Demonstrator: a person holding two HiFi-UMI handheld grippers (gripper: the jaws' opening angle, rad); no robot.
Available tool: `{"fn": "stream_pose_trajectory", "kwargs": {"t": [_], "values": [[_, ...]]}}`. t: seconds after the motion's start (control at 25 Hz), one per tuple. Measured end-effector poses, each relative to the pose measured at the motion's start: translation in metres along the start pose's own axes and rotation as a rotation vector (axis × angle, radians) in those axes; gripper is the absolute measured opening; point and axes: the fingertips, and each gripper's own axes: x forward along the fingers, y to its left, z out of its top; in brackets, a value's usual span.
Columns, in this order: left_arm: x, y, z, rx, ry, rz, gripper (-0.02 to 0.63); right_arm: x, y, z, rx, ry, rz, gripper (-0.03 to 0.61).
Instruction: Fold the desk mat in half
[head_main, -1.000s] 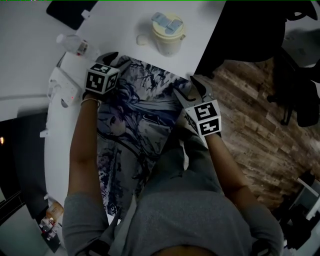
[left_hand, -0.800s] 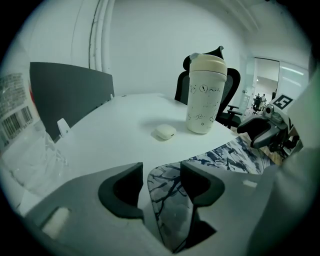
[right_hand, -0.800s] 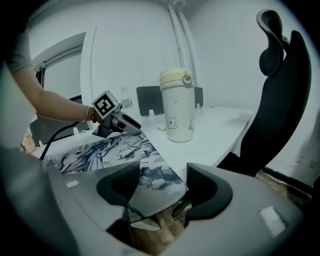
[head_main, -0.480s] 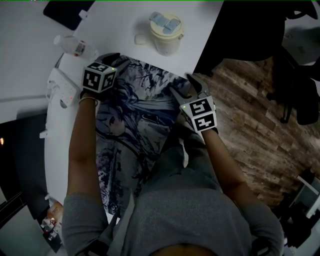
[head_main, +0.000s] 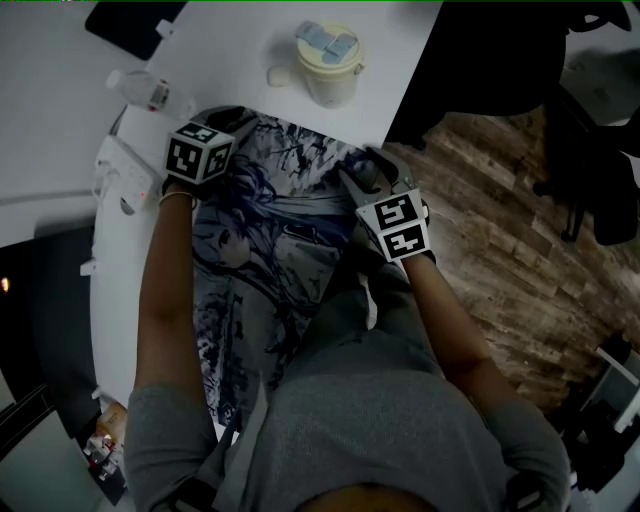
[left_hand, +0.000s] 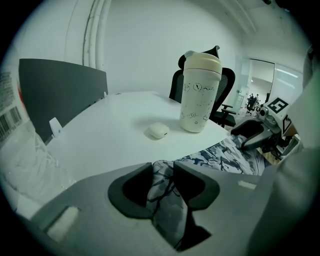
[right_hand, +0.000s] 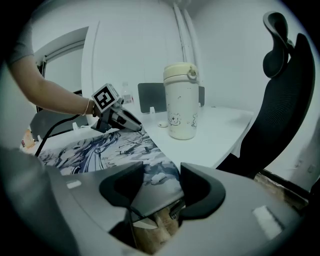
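Observation:
The desk mat (head_main: 270, 250), printed with a blue-grey anime drawing, lies lengthwise on the white desk (head_main: 250, 40). My left gripper (head_main: 225, 115) is at its far left corner. In the left gripper view the jaws (left_hand: 162, 171) have just been closing, and that corner of the mat (left_hand: 165, 192) is bunched up between the pads. My right gripper (head_main: 362, 172) is at the far right corner, by the desk edge. Its jaws (right_hand: 161, 175) have just been closing but still stand wide, with the mat corner (right_hand: 155, 187) lying loose between them.
A cream tumbler (head_main: 330, 65) and a small white case (head_main: 277, 77) stand beyond the mat. A plastic bottle (head_main: 150, 92) and a white power strip (head_main: 120, 175) lie to its left. A black office chair (head_main: 500, 60) stands over the wooden floor (head_main: 500, 230) on the right.
The right gripper has shifted left onto the mat's far right corner. The left gripper has stayed at the far left corner.

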Motion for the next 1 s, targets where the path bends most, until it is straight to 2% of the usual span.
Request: {"fn": "stream_pose_trajectory", "kwargs": {"t": [0.12,0.32,0.36,0.56,1.0], "values": [[0.0,-0.002,0.0,0.005,0.002,0.001,0.131,0.0,0.002,0.0,-0.013,-0.015,0.014,0.201],[-0.001,-0.005,0.0,0.004,-0.007,0.015,0.097,-0.001,0.016,0.0,-0.011,-0.014,0.074,0.075],[-0.002,-0.006,0.001,0.006,-0.012,0.022,0.09,-0.003,0.017,0.002,0.0,-0.023,0.081,0.066],[-0.01,-0.011,0.007,0.053,-0.031,0.06,0.049,-0.013,0.021,0.013,-0.008,-0.069,0.108,0.056],[-0.048,-0.015,0.02,0.014,-0.112,0.138,0.048,-0.044,0.055,0.04,-0.112,-0.153,0.219,0.038]]}}
